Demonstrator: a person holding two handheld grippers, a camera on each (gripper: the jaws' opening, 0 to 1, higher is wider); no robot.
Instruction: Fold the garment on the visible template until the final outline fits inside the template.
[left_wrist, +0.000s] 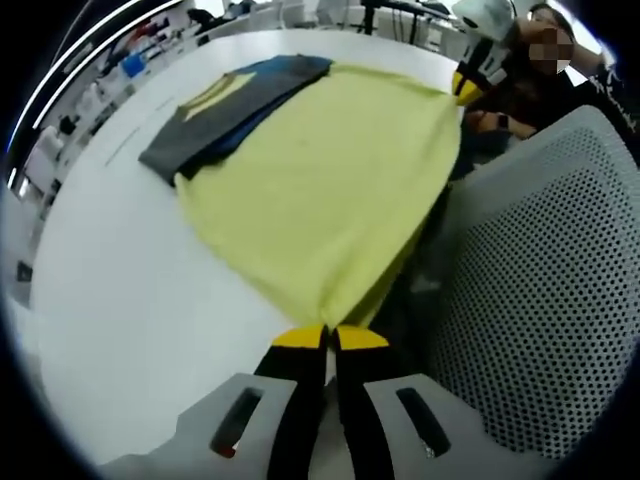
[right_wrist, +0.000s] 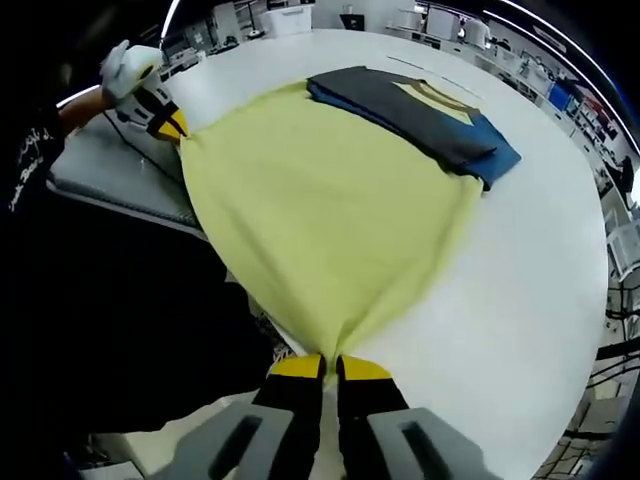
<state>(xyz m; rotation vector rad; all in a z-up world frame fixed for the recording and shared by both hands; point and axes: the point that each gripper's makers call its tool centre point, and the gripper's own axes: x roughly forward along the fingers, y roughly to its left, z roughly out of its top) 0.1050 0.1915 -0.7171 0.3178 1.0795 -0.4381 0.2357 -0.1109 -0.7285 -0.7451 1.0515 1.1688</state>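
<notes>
Left gripper view: no legible text; L tool pinches yellow garment.

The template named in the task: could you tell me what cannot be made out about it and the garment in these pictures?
- Template: in both views the yellow garment covers the white table, so no outline can be made out.
- Garment's far end: hidden under the folded dark clothes in the right gripper view.
- Pinched hems: inside the shut left gripper and right gripper.

left gripper clamped on yellow garment over white table
</notes>
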